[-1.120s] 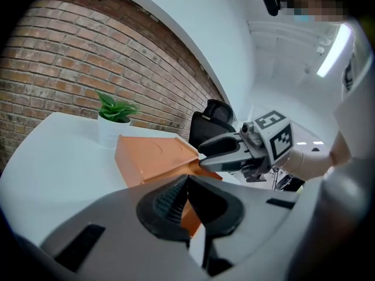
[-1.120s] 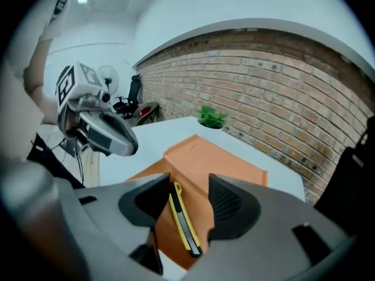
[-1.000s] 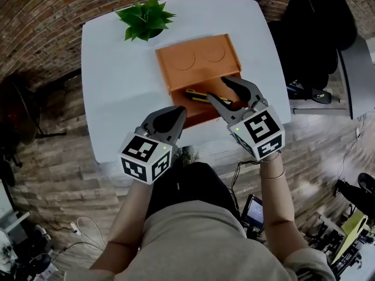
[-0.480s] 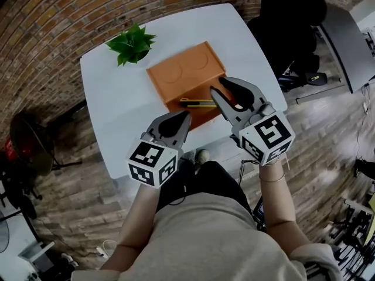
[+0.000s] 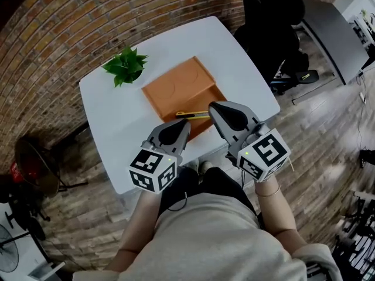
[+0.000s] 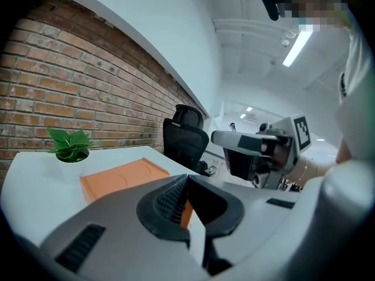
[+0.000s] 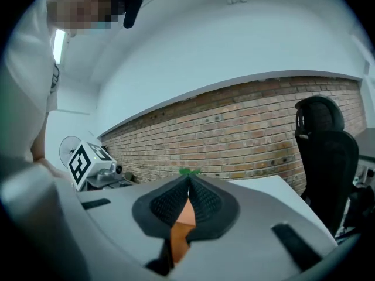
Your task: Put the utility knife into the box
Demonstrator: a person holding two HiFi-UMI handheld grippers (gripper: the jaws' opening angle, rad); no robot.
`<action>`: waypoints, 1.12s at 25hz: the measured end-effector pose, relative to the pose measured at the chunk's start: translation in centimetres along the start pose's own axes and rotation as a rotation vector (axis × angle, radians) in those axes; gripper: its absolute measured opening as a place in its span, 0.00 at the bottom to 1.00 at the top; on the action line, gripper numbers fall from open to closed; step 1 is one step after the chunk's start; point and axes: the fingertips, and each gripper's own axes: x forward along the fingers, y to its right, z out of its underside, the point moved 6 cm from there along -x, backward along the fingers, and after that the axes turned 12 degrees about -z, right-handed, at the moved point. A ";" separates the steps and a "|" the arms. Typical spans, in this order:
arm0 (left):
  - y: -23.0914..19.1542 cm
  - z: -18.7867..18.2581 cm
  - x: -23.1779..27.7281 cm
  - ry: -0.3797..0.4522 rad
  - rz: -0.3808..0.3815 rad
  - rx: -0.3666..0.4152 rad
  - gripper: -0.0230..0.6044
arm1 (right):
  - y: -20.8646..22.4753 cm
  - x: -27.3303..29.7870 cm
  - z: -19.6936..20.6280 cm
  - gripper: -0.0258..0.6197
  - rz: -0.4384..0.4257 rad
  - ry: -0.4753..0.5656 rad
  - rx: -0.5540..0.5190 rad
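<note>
Left tongs (image 5: pixel 179 126) are hanging in the air over the near edge of the white table (image 5: pixel 117 116). Their two jaws are pressing together, and nothing is sitting between them. Right tongs (image 5: pixel 214 109) are hanging just beside them, also up off the table. Their jaws have just been closing and are now touching each other, with nothing caught in them.

The yellow utility knife (image 5: pixel 192 115) is lying flat in the open part of the orange box (image 5: pixel 179 86), close to the box's near edge. Both tongs are near the knife, but neither one is touching it.

The box is sitting in the middle of the table. A little green plant (image 5: pixel 125 67) is standing just past the box's far left corner. A black chair (image 5: pixel 266 22) is standing beyond the table's far right side, by the brick wall (image 5: pixel 70 22).
</note>
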 end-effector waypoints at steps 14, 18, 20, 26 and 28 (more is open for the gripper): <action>0.1 -0.7 1.4 0.011 -0.041 0.015 0.05 | -0.3 -0.8 1.8 0.04 0.065 0.072 0.179; 0.1 -0.2 1.6 -0.011 -0.058 0.018 0.05 | -0.3 -0.4 2.2 0.04 0.075 0.034 0.176; 0.2 0.0 1.7 -0.021 -0.059 0.015 0.05 | -0.3 -0.4 2.5 0.04 0.075 0.013 0.182; 0.2 0.7 1.9 -0.039 -0.060 0.014 0.05 | 0.0 -0.4 3.5 0.04 0.080 -0.021 0.200; 0.2 0.7 2.0 -0.040 -0.059 0.012 0.05 | 0.1 -0.5 3.7 0.04 0.084 -0.030 0.195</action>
